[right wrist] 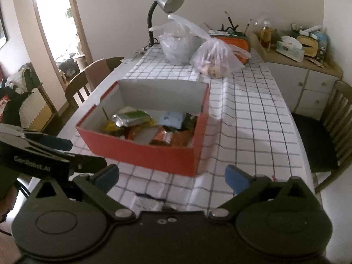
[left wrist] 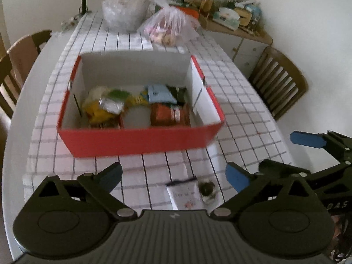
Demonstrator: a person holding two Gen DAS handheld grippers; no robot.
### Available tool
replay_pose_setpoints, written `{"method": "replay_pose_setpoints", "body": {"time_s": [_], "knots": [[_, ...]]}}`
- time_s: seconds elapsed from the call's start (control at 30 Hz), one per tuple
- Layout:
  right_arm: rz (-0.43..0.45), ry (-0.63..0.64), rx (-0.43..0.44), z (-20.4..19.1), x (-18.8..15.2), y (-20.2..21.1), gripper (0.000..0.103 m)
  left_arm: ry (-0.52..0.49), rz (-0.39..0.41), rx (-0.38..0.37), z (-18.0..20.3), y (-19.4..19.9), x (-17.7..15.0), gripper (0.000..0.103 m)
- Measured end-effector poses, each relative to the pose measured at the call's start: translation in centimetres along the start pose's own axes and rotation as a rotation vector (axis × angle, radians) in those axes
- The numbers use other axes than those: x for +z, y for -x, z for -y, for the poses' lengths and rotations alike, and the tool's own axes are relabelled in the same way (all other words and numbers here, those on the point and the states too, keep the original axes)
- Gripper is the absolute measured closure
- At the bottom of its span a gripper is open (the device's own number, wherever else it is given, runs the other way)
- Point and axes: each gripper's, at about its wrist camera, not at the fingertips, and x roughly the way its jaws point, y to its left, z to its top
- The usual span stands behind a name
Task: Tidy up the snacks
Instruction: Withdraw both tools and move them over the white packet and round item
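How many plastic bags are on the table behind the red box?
2: a clear bag by the lamp at the far end, and a pinkish bag to its right, nearer the box. Others could be hidden behind them.

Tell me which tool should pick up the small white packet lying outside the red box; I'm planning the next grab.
Probably left: the white packet lies between the open left tool's fingers, while the open right tool barely sees it.

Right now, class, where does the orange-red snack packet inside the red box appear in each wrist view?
Left wrist: the orange-red snack packet lies in the box's near right corner, just right of picture centre.
Right wrist: the packet sits against the near wall, slightly left of picture centre.
Shared landmark: the red box.
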Motion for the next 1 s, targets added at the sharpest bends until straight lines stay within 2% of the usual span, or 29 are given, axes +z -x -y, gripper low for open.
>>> {"method": "replay_pose_setpoints", "body": {"time_s": [0.27, 0.47, 0.83, 1.0], "knots": [[-0.034, -0.054, -0.016, 3.0, -4.3, 0.8, 0.0, -0.002, -0.043, 0.067, 2.0, -3.1, -3.8, 0.002], [-0.087, -0.077, -0.014, 4.8, -6.6, 0.8, 0.0, -0.024, -0.109, 0.127, 3.5, -6.8, -5.7, 0.002], [-0.173, -0.13, -0.002, 6.8, -8.5, -0.2, 0.001, -0.022, -0.212, 0.21, 4.0, -11.9, -6.4, 0.003], [-0.189, -0.127, 0.001, 6.7, -8.7, -0.6, 0.001, -0.029, -0.228, 0.239, 3.7, -13.0, -6.6, 0.004]]}}
